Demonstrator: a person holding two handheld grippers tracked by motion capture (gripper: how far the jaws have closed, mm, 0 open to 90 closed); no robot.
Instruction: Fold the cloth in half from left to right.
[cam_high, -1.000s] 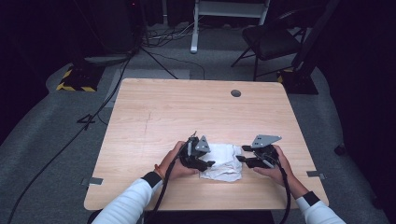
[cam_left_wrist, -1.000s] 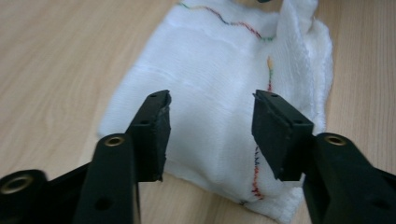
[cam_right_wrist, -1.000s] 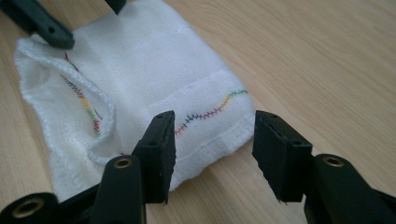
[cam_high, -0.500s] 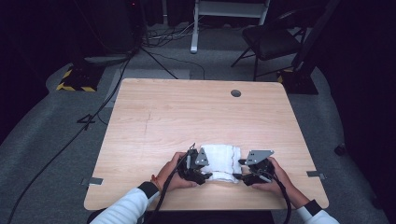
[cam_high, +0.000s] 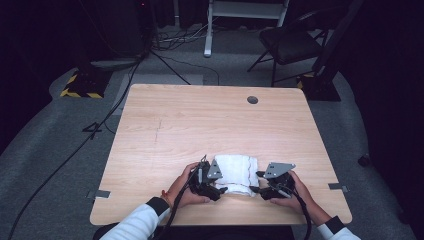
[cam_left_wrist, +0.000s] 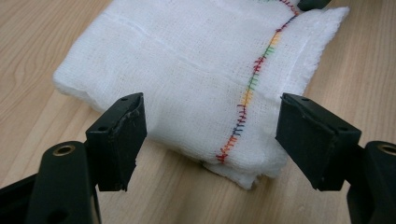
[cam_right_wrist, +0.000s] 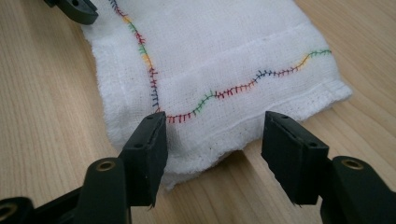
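Observation:
A folded white gauze cloth (cam_high: 235, 172) with wavy rainbow stitching lies flat on the wooden table near its front edge. My left gripper (cam_high: 222, 189) sits at the cloth's near left corner. In the left gripper view the cloth (cam_left_wrist: 196, 70) lies between the jaws, and the gripper (cam_left_wrist: 210, 135) is open, its pads clear of the fabric after just opening. My right gripper (cam_high: 255, 189) is at the near right corner. The right gripper view shows the cloth's hem (cam_right_wrist: 219, 51) between the open jaws of the gripper (cam_right_wrist: 212, 140), which have also just been opening.
The table (cam_high: 200, 125) stretches bare beyond the cloth, with a round cable hole (cam_high: 252, 99) at the far right. A dark chair (cam_high: 290, 42) and cables lie on the grey floor behind. Both forearms come in over the front edge.
Both hands have come nearer the front edge and lower. The rumpled cloth now lies flat and folded. Both pairs of jaws stand wider and no longer pinch the fabric.

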